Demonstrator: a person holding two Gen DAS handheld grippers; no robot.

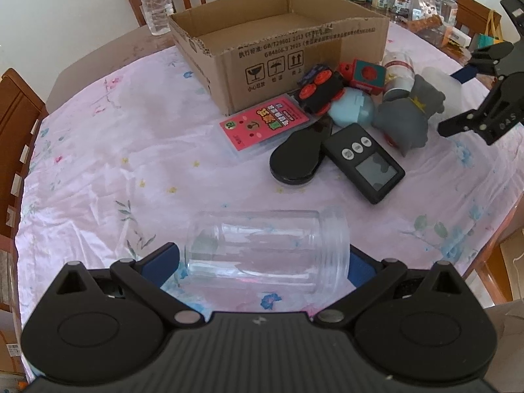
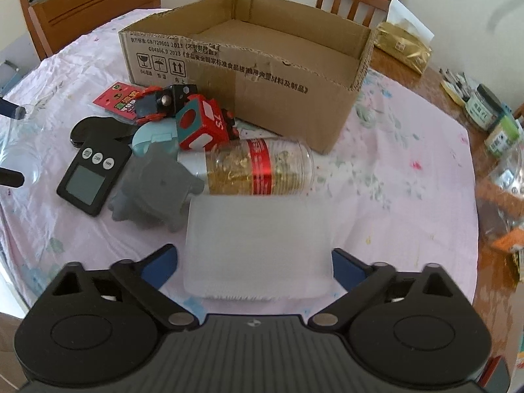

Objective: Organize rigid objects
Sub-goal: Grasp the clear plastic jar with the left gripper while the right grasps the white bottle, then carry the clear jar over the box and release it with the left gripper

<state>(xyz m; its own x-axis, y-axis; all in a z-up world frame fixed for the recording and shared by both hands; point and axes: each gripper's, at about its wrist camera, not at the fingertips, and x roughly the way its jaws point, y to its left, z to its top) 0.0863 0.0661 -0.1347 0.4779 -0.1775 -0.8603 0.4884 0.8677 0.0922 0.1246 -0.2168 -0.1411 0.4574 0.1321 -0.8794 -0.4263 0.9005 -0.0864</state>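
Observation:
My left gripper (image 1: 263, 255) is shut on a clear plastic jar (image 1: 267, 250) that lies sideways between its blue pads, above the pink tablecloth. My right gripper (image 2: 255, 258) is shut on a frosted white plastic container (image 2: 258, 245); it shows at the right edge of the left wrist view (image 1: 475, 98) too. An open cardboard box (image 1: 278, 46) stands at the back, also in the right wrist view (image 2: 249, 65). Beside it lie a black timer (image 1: 363, 160), a grey toy (image 1: 409, 114), a red cube (image 2: 203, 124), a gold-filled jar (image 2: 258, 167), a pink card pack (image 1: 262, 124) and a black toy car (image 1: 321, 88).
A black oval lid (image 1: 294, 157) and a pale blue toy (image 1: 352, 108) lie among the pile. A water bottle (image 1: 155, 0) stands behind the box. Jars and clutter (image 1: 425, 3) crowd the back right. Wooden chairs (image 2: 88, 3) ring the table.

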